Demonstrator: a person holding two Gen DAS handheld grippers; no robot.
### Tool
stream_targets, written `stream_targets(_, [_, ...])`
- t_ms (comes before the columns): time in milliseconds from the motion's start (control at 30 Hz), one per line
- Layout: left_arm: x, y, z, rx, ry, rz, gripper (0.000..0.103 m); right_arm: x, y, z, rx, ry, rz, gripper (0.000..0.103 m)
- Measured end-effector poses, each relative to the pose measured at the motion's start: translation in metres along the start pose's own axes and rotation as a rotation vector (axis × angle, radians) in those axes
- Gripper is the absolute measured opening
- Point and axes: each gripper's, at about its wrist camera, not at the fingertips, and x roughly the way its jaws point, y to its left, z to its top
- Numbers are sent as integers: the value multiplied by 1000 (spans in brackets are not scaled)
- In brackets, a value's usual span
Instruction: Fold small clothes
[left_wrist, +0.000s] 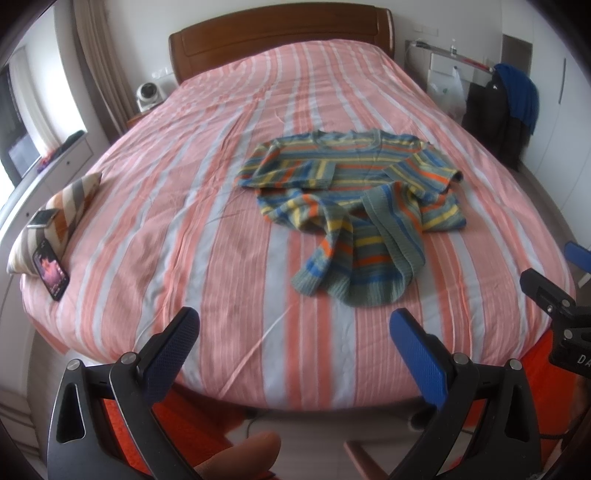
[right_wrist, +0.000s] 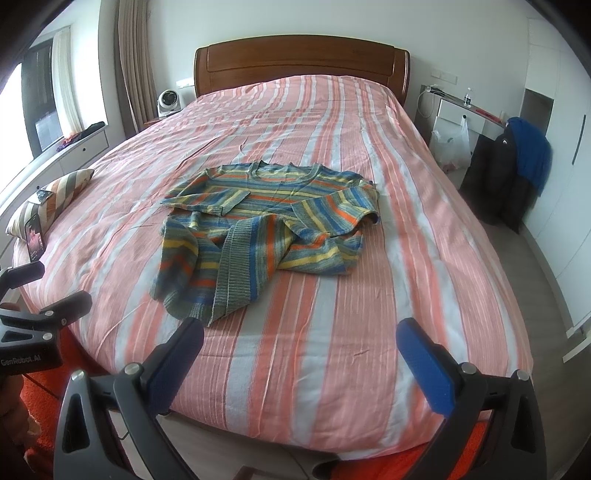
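A small striped knit sweater (left_wrist: 354, 199) in blue, yellow, orange and grey-green lies rumpled on the bed, both sleeves folded across its front and its lower part bunched toward the foot. It also shows in the right wrist view (right_wrist: 258, 229). My left gripper (left_wrist: 295, 332) is open and empty, held above the foot edge of the bed, short of the sweater's hem. My right gripper (right_wrist: 301, 343) is open and empty too, near the foot edge, to the right of the hem. The right gripper's body shows at the right edge of the left wrist view (left_wrist: 554, 295).
The bed (right_wrist: 332, 332) has a pink, white and grey striped cover and a wooden headboard (right_wrist: 303, 66). A striped cushion (left_wrist: 62, 218) and a phone (left_wrist: 51, 273) lie at its left edge. A chair with dark and blue clothes (right_wrist: 517, 166) stands on the right. An orange rug (left_wrist: 184, 424) lies below.
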Motion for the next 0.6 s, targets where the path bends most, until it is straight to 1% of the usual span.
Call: stream_targets(600, [-1, -2, 0, 0, 1, -1, 103, 0, -3, 0, -9, 4, -16, 103])
